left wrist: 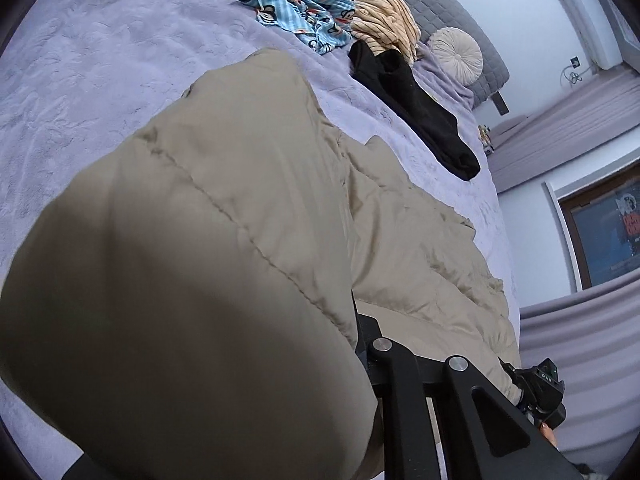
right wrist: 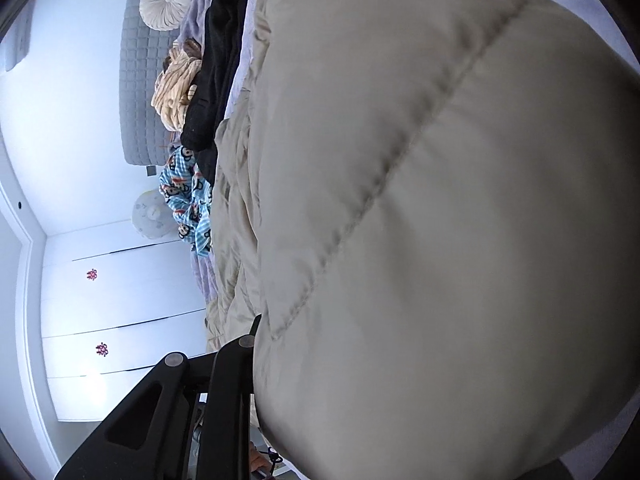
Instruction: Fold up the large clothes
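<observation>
A large beige quilted jacket (left wrist: 224, 216) lies on a lavender bed (left wrist: 100, 80) and fills most of both views; in the right wrist view the jacket (right wrist: 420, 200) bulges right over the lens. My left gripper (left wrist: 360, 344) is shut on a fold of the jacket, which drapes over its left finger. My right gripper (right wrist: 256, 340) is shut on the jacket edge; the fabric hides its right finger. The right gripper also shows low right in the left wrist view (left wrist: 540, 392), at the jacket's hem.
A black garment (left wrist: 416, 108), a striped yellow garment (left wrist: 384, 24) and a blue monkey-print garment (left wrist: 292, 0) lie further up the bed. A round cushion (left wrist: 456, 56) leans on the grey headboard (left wrist: 452, 12). White wardrobe doors (right wrist: 120, 300) stand beside the bed.
</observation>
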The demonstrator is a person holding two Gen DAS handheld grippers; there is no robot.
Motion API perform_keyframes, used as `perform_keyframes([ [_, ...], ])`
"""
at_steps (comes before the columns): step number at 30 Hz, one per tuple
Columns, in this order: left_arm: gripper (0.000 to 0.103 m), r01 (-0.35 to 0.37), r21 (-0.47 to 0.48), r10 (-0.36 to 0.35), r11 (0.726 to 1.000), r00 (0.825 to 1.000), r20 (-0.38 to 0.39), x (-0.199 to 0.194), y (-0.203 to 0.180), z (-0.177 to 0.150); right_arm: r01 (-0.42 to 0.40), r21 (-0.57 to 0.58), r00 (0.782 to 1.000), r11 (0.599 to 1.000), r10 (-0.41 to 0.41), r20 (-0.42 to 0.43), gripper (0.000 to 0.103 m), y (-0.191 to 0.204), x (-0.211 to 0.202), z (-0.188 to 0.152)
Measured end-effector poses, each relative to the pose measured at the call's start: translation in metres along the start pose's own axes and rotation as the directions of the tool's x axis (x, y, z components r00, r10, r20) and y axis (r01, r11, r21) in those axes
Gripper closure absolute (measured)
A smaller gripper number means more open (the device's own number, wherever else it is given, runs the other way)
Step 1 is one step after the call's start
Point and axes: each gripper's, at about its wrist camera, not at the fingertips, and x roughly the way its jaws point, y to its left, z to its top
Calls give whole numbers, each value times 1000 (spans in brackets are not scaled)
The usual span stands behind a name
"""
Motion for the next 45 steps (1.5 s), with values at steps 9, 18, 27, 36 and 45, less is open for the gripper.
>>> perform_keyframes([
  [9, 84, -30, -18, 26, 999, 980, -196, -54, 38, -90, 25, 40, 997, 999, -21, -79, 79, -33, -54, -71],
  [18, 52, -185, -57, 160, 981, 942, -296, -51, 66, -109, 95, 152, 991, 984, -80, -103, 67, -84, -62, -106],
  [27, 52, -396, 25, 396, 918, 910, -124, -148, 67, -78, 369, 51, 928, 928, -371, 26, 53, -41, -142, -102],
  [36, 52, -263, 286, 297, 922, 951, -85, -60, -13, -46, 510, -257, 856, 821, -455, 245, 75, 55, -126, -78],
  [45, 52, -346, 276, 378, 897, 923, -70, 59, -16, -12, 525, -509, 836, 682, -524, 162, 80, 65, 26, -37],
])
